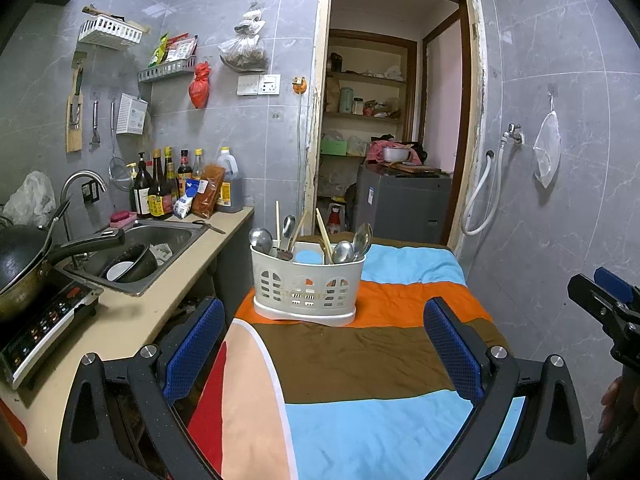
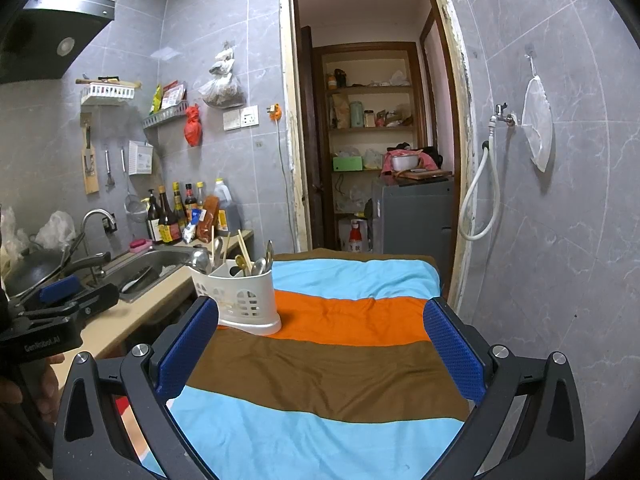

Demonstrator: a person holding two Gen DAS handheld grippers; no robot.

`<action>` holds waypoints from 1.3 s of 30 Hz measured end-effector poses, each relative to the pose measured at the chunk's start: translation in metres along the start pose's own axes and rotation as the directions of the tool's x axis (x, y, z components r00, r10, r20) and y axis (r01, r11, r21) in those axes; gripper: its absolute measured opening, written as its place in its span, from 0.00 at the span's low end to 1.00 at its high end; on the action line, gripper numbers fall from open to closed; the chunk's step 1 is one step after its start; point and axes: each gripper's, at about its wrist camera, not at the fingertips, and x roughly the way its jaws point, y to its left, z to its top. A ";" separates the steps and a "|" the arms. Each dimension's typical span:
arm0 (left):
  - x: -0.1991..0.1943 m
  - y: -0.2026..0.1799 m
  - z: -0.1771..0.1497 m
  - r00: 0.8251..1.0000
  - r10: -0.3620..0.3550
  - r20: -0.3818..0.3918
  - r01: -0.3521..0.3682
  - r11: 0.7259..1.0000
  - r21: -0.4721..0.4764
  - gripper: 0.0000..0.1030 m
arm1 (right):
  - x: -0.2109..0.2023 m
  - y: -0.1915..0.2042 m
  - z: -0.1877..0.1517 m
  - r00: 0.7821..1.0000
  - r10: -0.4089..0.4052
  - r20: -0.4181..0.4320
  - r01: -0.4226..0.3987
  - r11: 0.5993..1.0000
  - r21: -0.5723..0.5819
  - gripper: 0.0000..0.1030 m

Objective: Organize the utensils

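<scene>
Two grippers, left gripper [image 1: 324,344] and right gripper [image 2: 320,348], have jaws spread wide, holding nothing; pads are blue and textured. White perforated plastic caddy [image 1: 307,287] stands ahead of the left jaws on the striped cloth-covered desk [image 1: 360,360], holding steel spoons [image 1: 356,245] and what appear to be wooden chopsticks [image 1: 323,235].

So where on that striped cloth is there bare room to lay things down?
Free: the brown and blue stripes of the cloth between the caddy and both open grippers, and the stripes right of the caddy. Crowded: the counter, with sink, wok and bottles.
</scene>
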 end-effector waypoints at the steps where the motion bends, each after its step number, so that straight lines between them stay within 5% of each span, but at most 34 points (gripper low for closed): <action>1: 0.000 0.000 0.000 1.000 0.000 -0.001 0.000 1.000 -0.001 0.95 | 0.000 0.000 0.000 1.000 0.001 -0.001 -0.001 1.000 0.000 1.00; 39: 0.008 0.004 -0.005 1.000 -0.005 -0.005 0.005 1.000 0.004 0.95 | 0.001 0.001 0.003 1.000 0.000 -0.007 0.000 1.000 0.002 1.00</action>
